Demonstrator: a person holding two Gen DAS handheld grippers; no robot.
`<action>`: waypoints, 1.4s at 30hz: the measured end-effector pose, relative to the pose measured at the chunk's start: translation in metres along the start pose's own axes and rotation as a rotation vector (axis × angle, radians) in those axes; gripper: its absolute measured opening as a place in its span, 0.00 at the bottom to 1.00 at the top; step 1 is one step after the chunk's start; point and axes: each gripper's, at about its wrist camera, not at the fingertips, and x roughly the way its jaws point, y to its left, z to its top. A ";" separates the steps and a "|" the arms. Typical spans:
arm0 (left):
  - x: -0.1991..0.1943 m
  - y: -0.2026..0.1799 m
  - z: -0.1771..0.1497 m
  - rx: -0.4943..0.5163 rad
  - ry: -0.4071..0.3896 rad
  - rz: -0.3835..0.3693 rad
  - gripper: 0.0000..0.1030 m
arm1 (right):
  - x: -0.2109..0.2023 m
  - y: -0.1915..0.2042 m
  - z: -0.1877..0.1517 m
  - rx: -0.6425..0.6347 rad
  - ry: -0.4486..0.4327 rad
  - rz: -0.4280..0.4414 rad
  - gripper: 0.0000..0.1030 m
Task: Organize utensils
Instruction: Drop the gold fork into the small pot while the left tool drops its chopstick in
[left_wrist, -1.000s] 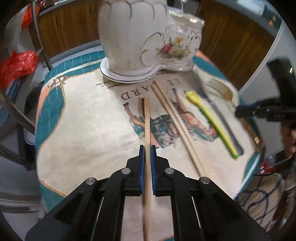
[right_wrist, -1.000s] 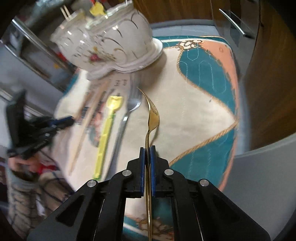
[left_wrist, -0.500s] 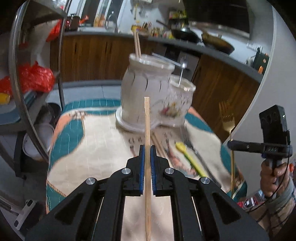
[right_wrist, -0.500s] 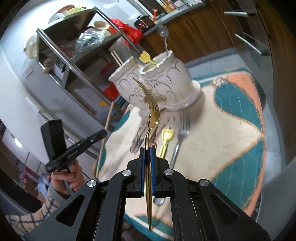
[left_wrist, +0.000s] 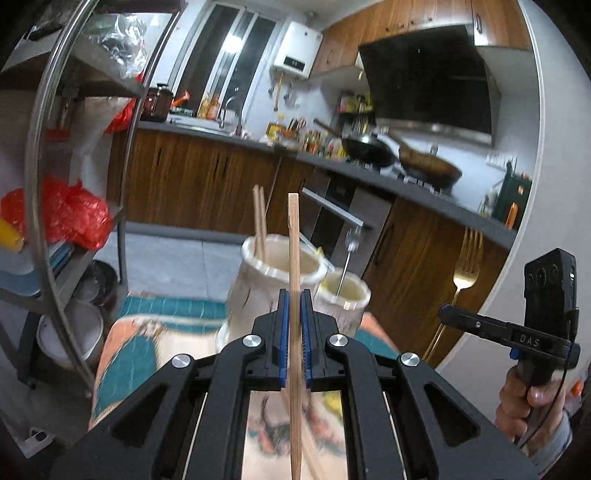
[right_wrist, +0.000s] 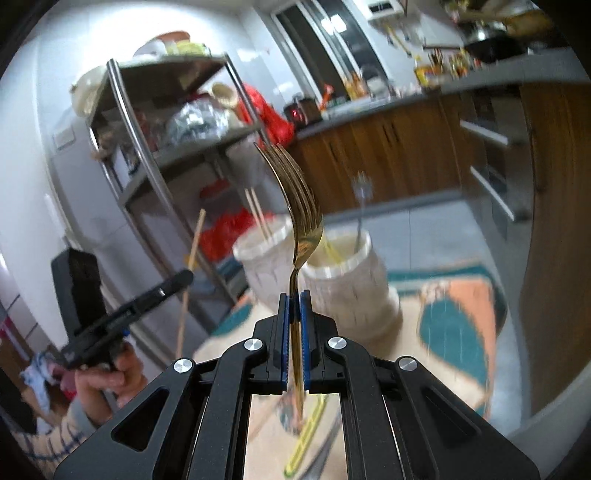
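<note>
My left gripper (left_wrist: 294, 295) is shut on a wooden chopstick (left_wrist: 293, 243) that stands almost upright in front of the white ceramic double holder (left_wrist: 258, 288). The holder's left cup holds two chopsticks (left_wrist: 259, 225); its right cup (left_wrist: 345, 291) holds a silver utensil. My right gripper (right_wrist: 294, 297) is shut on a gold fork (right_wrist: 301, 210), tines up, before the same holder (right_wrist: 351, 284). In the left wrist view the right gripper (left_wrist: 447, 312) shows at the right with the gold fork (left_wrist: 465, 266). The right wrist view shows the left gripper (right_wrist: 184, 277) and its chopstick (right_wrist: 190, 269) at the left.
The holder stands on a teal, peach and cream mat (left_wrist: 133, 350). A yellow utensil (right_wrist: 306, 439) lies on the mat below my right gripper. A metal rack (left_wrist: 77, 206) with red bags rises at the left. Wooden cabinets (left_wrist: 207, 184) and a counter with pans run behind.
Both grippers have risen from just above the mat and tipped up toward level. The chopstick and fork came up with them and now stand at the holder's rim height.
</note>
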 end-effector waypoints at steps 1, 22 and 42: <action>0.001 -0.001 0.003 -0.007 -0.024 -0.011 0.05 | 0.000 0.003 0.007 -0.013 -0.025 0.000 0.06; 0.046 -0.004 0.077 -0.022 -0.381 -0.011 0.05 | 0.028 0.011 0.076 -0.098 -0.250 -0.077 0.06; 0.078 -0.014 0.014 0.169 -0.297 0.127 0.06 | 0.087 0.023 0.050 -0.253 -0.104 -0.266 0.06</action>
